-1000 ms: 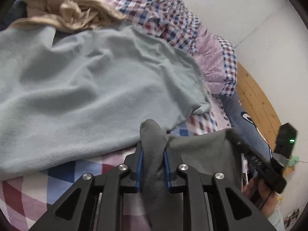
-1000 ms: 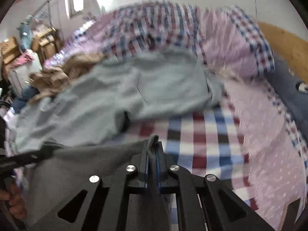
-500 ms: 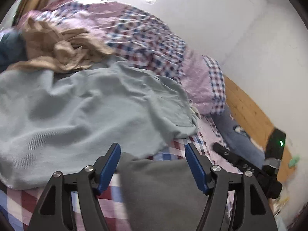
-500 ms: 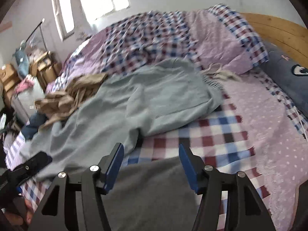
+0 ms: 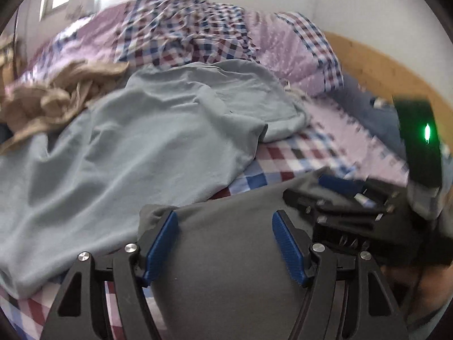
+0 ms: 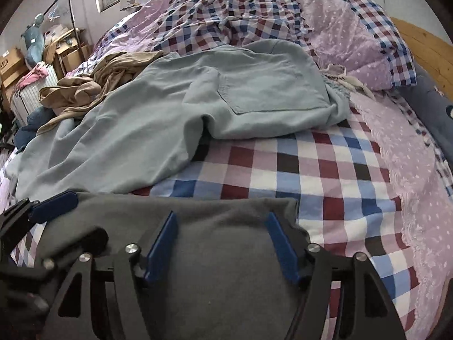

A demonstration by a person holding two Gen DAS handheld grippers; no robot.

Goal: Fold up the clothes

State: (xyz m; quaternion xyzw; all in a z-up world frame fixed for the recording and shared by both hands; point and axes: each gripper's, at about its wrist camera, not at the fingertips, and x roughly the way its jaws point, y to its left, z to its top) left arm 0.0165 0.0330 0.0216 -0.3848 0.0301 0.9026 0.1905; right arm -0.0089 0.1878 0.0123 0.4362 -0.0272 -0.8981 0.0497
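Note:
A dark grey garment (image 5: 226, 269) lies flat on the checked bed, its far edge just past my fingertips. My left gripper (image 5: 225, 215) hovers over it, open, pads clear of the cloth. My right gripper (image 6: 220, 216) stands over the same grey garment (image 6: 226, 283) near its right corner. Its jaws are opening and only flat cloth lies beneath them. Each view shows the other gripper's blue pad (image 5: 337, 182) (image 6: 53, 202) at the garment's edge. Pale blue-green trousers (image 6: 198, 107) sprawl just beyond.
A crumpled tan garment (image 6: 93, 85) sits at the far left of the bed. The checked quilt (image 6: 325, 175) is bare to the right. A bunched duvet (image 6: 240, 14), a lilac pillow (image 6: 354, 42) and the wooden headboard (image 6: 424, 48) lie behind. Boxes and a suitcase (image 6: 25, 96) stand off the left.
Both grippers were shut on bunched grey cloth; both have let go and spread wide. The grey garment now lies flat. The left view has swung and levelled.

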